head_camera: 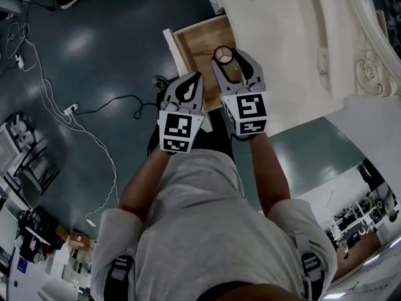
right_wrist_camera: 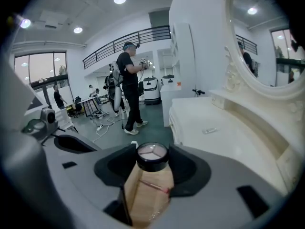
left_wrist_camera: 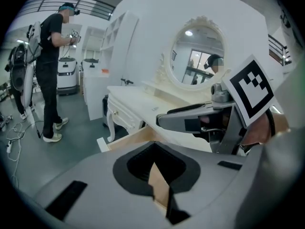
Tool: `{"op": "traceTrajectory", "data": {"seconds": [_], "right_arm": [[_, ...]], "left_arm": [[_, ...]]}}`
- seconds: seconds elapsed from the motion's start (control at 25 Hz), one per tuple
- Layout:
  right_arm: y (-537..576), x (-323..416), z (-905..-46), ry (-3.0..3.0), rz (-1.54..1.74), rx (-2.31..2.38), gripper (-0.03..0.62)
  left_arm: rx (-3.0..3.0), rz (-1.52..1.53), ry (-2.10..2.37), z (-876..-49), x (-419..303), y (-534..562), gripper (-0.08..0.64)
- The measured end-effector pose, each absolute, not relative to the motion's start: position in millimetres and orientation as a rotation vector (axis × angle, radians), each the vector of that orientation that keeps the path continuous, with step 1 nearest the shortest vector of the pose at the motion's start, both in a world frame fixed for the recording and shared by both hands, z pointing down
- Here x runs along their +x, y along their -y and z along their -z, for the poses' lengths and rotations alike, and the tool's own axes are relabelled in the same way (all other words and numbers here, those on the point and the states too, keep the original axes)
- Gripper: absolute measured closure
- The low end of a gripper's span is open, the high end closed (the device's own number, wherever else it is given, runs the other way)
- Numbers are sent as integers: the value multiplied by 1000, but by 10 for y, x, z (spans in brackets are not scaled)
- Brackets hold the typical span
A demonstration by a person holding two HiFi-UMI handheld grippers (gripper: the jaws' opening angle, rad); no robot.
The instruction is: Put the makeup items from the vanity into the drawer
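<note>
Grey-shirted shoulders and 2 bare forearms fill the bottom of the head view, each hand carrying a tool above the open drawer (head_camera: pixel 193 45). Over that drawer's wooden floor, the right tongs (head_camera: pixel 229 61) are clenched on a round black compact (right_wrist_camera: pixel 152 155) with a pale pink top, pinched by its sides with the top facing the right gripper view. Below the compact, seen through the gap between the jaws, a thin pink-tipped stick (right_wrist_camera: pixel 153 185) lies on the drawer's floor. The left tongs (head_camera: pixel 198 78) hang just beside the right ones, over the drawer's front edge, jaws pressed together with nothing between them.

The drawer juts from the white bench (head_camera: pixel 285 49), and further along the top from the drawer lies 1 small pale item (right_wrist_camera: pixel 208 130), too small to identify. An oval mirror (left_wrist_camera: pixel 198 56) rises behind the bench top. On the dark floor beside the drawer run loose cables (head_camera: pixel 94 111), and well away from it a person in dark clothes (right_wrist_camera: pixel 129 82) stands.
</note>
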State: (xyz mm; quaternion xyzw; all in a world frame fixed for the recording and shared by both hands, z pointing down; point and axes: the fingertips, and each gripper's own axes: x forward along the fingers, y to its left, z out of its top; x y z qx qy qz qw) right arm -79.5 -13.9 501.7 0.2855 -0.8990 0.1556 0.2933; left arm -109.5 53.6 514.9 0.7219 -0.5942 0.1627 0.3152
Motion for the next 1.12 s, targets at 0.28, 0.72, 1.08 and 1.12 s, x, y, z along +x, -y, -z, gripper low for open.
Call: {"op": "traceTrajectory", "data": {"seconds": [0.28, 0.72, 1.08, 1.12], "right_arm": [[84, -954, -5390, 2342, -442, 738, 367], [141, -1230, -5999, 2309, -442, 680, 367], [124, -1436, -6381, 2274, -404, 591, 367], [118, -1456, -6408, 2273, -410, 583, 367]], "left_arm": [[1848, -444, 1581, -5426, -1310, -575, 555], [1793, -437, 1620, -5860, -1504, -478, 555], [1745, -435, 1676, -5981, -1755, -545, 555], [1742, -434, 1684, -5974, -1777, -549, 555]]}}
